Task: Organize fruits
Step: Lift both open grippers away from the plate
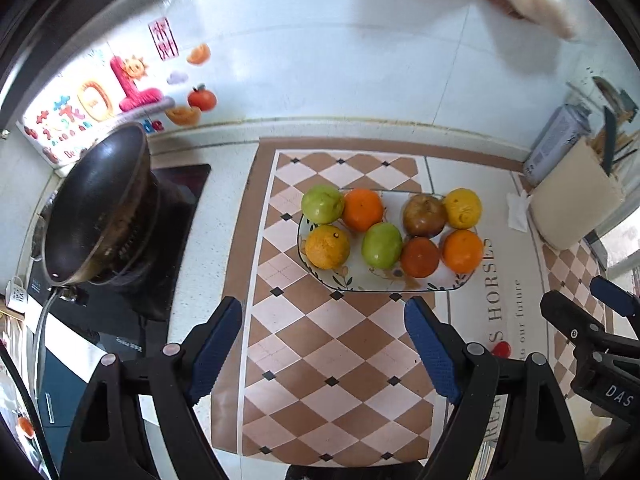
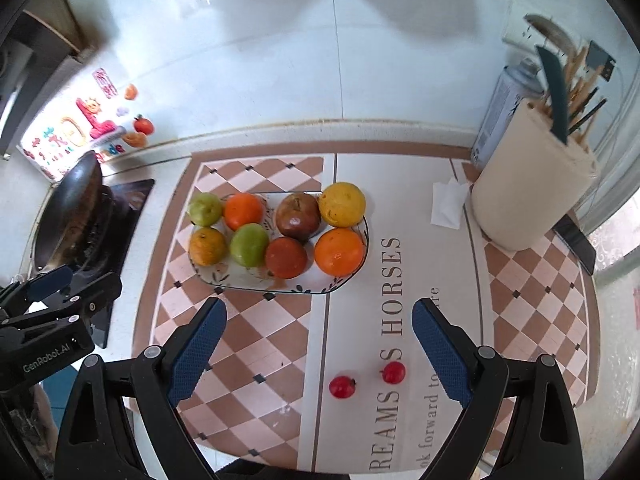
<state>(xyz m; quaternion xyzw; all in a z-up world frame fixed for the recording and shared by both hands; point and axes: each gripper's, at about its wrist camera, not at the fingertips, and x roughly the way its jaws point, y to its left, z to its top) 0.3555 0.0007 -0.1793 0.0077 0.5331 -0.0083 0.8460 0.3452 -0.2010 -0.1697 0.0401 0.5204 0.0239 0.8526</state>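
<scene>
A white patterned plate (image 1: 362, 282) (image 2: 236, 280) on the checkered mat holds several fruits in two rows: green apples (image 1: 322, 204) (image 2: 249, 245), oranges (image 1: 462, 251) (image 2: 339, 251), yellow citrus (image 1: 463, 208) (image 2: 342, 204) and dark red-brown fruits (image 1: 424, 216) (image 2: 298, 215). Two small red fruits (image 2: 342, 387) (image 2: 393, 372) lie on the mat nearer to me. My left gripper (image 1: 324, 350) hovers open in front of the plate, holding nothing. Also open and free of any object, my right gripper (image 2: 320, 350) stands above the mat near the small red fruits.
A dark wok (image 1: 96, 204) (image 2: 70, 216) sits on the black cooktop at the left. A cream utensil holder (image 2: 528, 184) (image 1: 572, 196), a spray can (image 2: 500, 116) and a folded tissue (image 2: 448, 202) stand at the right. White tiled wall behind.
</scene>
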